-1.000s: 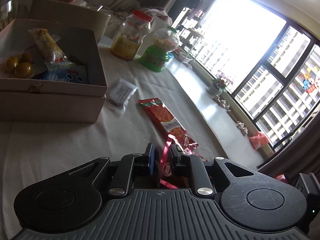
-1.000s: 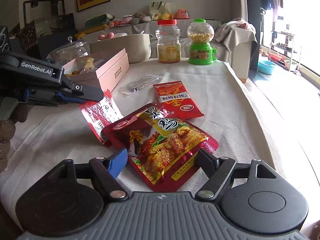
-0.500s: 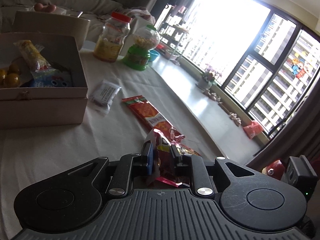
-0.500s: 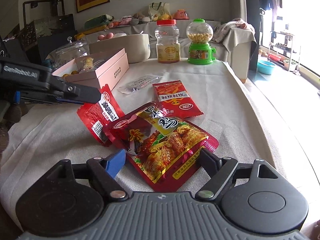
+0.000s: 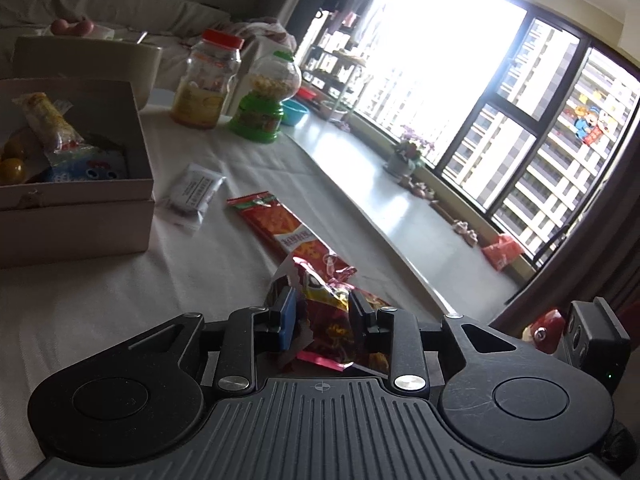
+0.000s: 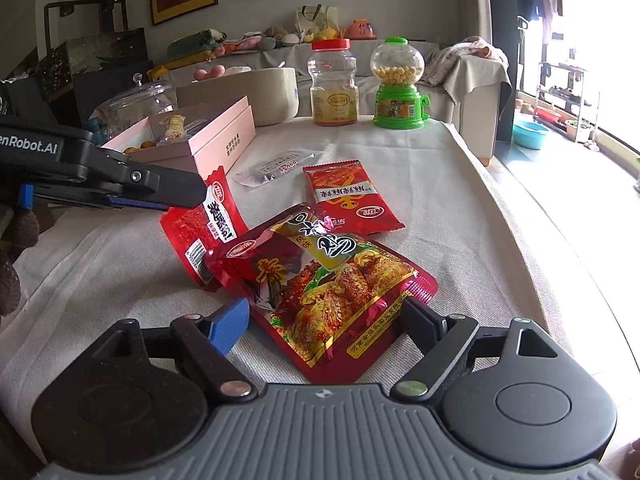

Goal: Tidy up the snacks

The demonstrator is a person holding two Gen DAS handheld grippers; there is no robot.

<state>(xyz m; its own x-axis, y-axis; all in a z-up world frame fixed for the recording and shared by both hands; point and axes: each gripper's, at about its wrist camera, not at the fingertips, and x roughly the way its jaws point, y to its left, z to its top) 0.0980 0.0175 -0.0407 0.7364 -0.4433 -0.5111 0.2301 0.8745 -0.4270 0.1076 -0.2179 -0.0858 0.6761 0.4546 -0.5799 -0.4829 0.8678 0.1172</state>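
Left wrist view: left gripper (image 5: 322, 310) low over the white tablecloth (image 5: 120, 280), jaws opening. The small red foil snack packet (image 5: 320, 320) sits between the fingers; pads look clear of it, though contact on the blue pad side is hard to judge. Beyond it, a flat red snack packet with orange print (image 5: 276, 224) lies on the cloth, then a clear grey-labelled sachet (image 5: 194, 192). The open pink cardboard box (image 5: 80, 216) at left holds a yellow wrapped bar, yellow balls and a blue pack. Red-lidded clear plastic jar (image 5: 206, 80) and green gumball dispenser (image 5: 264, 108) stand farther back.

Right wrist view: right gripper (image 6: 320, 320) with fingers spread wide, either side of the near end of a large red glossy bag printed with fried food (image 6: 320, 280), which lies flat on the cloth; pads not pressing it. Left gripper (image 6: 188, 196) reaches in from the left, tips at the top of the small red packet (image 6: 208, 232), which stands tilted against the big bag. Box (image 6: 216, 140) behind.
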